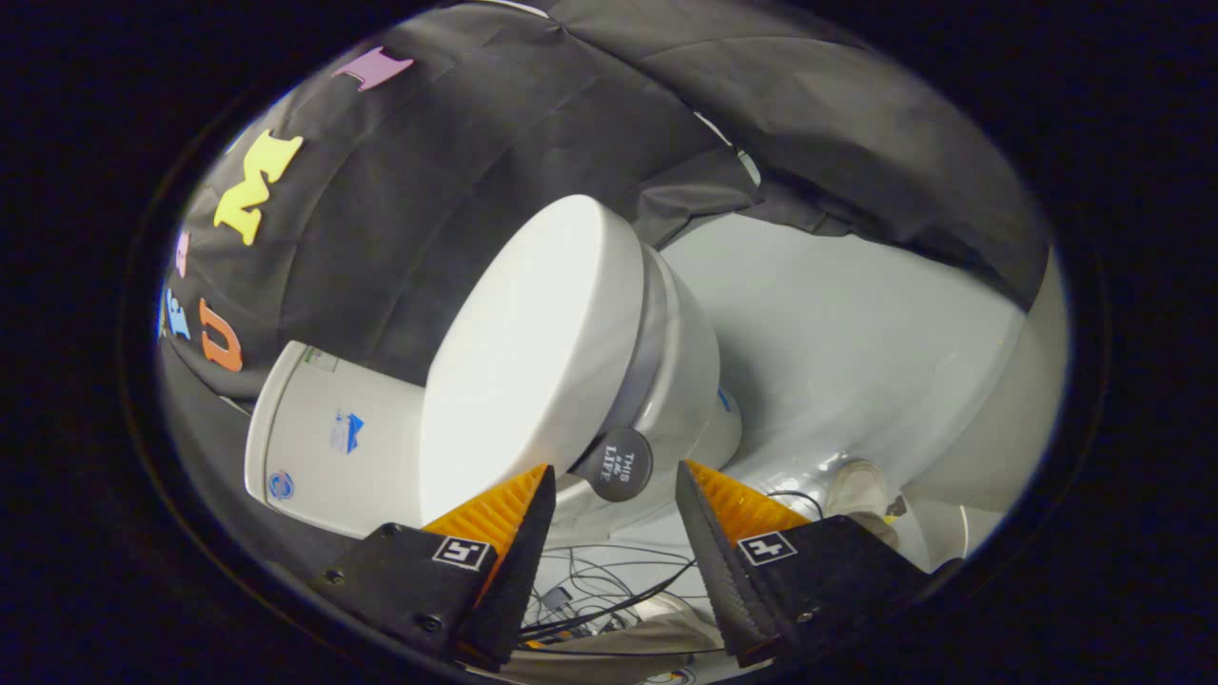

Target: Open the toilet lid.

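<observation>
Pale floor (856,352) spreads open beyond the toilet (666,381). The cistern (324,438) sits at the toilet's back end. The toilet lid (533,352) lies closed, its long axis running from the cistern toward the round lift tab (617,463) at its front edge. The gripper (614,499) is spread wide, grasping nothing; the tab sits just ahead, between the fingertips.

— Where does the toilet (666,381) stand?
— On the floor (856,362), its tank (333,438) against the booth wall (428,190), the lid (533,352) down on the bowl.
— And the gripper (614,490)?
— Its fingers are spread, the round tab (617,464) at the lid's front edge between their tips. Cables (599,590) lie on the floor below.
</observation>
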The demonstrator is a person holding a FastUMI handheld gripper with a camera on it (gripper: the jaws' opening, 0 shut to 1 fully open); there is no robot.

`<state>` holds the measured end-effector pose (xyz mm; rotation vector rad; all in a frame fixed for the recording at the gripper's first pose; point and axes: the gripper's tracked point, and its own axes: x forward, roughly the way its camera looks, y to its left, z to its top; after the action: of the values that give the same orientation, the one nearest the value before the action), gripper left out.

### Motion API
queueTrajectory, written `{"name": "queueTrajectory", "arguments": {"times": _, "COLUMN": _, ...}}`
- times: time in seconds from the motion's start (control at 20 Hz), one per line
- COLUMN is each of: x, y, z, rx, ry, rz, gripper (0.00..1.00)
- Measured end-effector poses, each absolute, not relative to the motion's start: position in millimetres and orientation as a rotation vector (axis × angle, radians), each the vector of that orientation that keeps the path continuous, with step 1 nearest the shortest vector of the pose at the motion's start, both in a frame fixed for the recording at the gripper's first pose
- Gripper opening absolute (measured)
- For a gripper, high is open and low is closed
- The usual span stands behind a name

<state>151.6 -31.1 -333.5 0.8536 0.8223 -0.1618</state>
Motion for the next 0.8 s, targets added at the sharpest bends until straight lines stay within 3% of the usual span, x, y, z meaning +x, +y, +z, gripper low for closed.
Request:
{"name": "queueTrajectory", "arguments": {"times": 0.25, "x": 154.9, "y": -31.2, "z": -349.8, "rx": 0.831, "ry": 0.874, "rz": -0.159, "gripper": 0.7}}
{"name": "queueTrajectory", "arguments": {"times": 0.7, "x": 164.0, "y": -23.4, "z": -353.5, "rx": 0.975, "ry": 0.865, "rz": -0.107, "gripper": 0.39}}
{"name": "queueTrajectory", "arguments": {"times": 0.8, "x": 164.5, "y": -24.3, "z": -352.3, "rx": 0.993, "ry": 0.86, "rz": -0.106, "gripper": 0.37}}
